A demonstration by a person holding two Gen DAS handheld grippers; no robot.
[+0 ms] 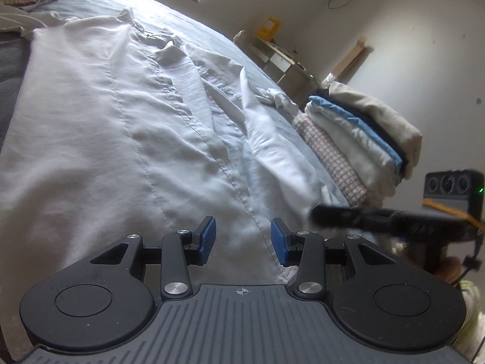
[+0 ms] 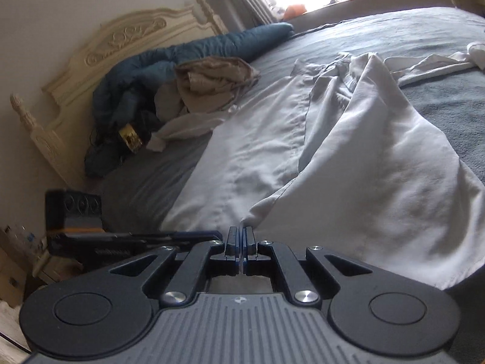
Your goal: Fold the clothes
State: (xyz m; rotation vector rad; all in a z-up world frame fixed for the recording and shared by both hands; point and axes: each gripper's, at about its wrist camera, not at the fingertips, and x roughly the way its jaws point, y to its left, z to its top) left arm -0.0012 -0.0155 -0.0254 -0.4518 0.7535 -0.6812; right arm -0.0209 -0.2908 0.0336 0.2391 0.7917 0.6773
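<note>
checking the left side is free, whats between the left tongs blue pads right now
Nothing is gripped: in the left wrist view the left tongs stand open just above the white shirt, whose hem shows through the gap.

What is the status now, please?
Right gripper shut on shirt hem. Left gripper open above shirt. Shirt spread on bed. Nothing in the way.

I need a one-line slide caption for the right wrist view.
Right gripper shut on the white shirt, lifting its hem over the grey bed.
</note>
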